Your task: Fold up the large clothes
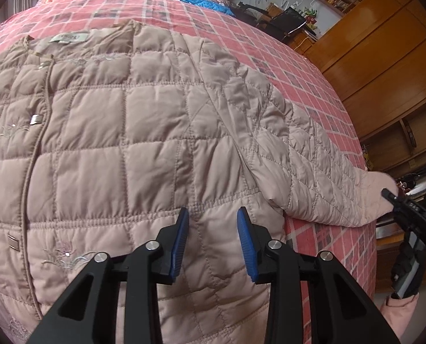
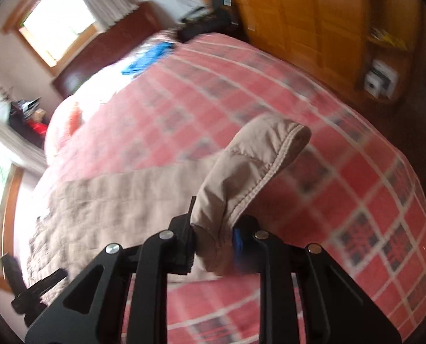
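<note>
The left gripper (image 1: 213, 240) is held with its jaws apart just over the near hem of the quilted beige jacket (image 1: 121, 132). The jacket is spread flat on the pink checked bedspread (image 1: 284, 66). At the right, its sleeve cuff (image 2: 241, 177) is clamped in the right gripper (image 2: 213, 240) and lifted off the bedspread; a wooden wardrobe (image 1: 385, 43) stands beyond.

My matt black plastic left gripper (image 1: 213, 240) wears ribbed blue rubber pads (image 1: 245, 243) (bolts shiny steel). The beige quilted cloth jacket (image 1: 121, 132) looks softly sheened; the red checked cotton bedspread (image 1: 313, 86), matt.
</note>
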The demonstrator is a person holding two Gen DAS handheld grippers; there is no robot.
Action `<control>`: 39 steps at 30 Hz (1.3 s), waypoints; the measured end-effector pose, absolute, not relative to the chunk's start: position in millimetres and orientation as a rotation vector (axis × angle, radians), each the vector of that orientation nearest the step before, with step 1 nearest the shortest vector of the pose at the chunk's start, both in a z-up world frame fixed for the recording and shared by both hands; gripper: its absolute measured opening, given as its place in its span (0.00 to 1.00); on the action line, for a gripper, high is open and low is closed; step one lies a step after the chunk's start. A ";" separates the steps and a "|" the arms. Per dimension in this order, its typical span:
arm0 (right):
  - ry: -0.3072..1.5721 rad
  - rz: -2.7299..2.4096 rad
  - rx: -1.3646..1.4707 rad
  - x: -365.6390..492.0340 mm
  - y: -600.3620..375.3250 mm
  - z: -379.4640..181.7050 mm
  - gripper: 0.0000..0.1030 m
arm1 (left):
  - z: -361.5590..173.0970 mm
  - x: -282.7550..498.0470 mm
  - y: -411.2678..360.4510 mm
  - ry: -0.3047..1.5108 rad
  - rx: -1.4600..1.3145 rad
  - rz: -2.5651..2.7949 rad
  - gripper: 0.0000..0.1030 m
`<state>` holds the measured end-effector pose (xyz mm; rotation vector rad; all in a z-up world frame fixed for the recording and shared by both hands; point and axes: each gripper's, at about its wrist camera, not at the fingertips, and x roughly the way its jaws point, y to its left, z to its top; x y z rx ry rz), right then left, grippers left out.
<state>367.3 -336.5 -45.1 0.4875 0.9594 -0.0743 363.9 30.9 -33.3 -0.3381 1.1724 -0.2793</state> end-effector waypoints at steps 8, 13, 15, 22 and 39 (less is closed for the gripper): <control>0.975 0.167 0.297 390.0 -203.7 -20.3 0.19 | -21.2 361.2 54.9 1.143 -0.342 -0.276 0.34; 1.016 0.255 0.199 400.7 -141.7 -27.4 0.19 | -23.2 361.3 62.9 1.144 -0.337 -0.255 0.34; 1.036 0.276 0.165 406.3 -119.7 -35.6 0.19 | -25.0 361.0 65.5 1.143 -0.338 -0.250 0.34; 1.121 0.287 0.094 423.5 -83.9 -70.0 0.23 | -32.1 361.1 68.8 1.157 -0.340 -0.244 0.34; 0.973 0.310 0.195 364.0 -150.5 -14.1 0.46 | -21.1 365.1 38.3 1.149 -0.447 -0.392 0.48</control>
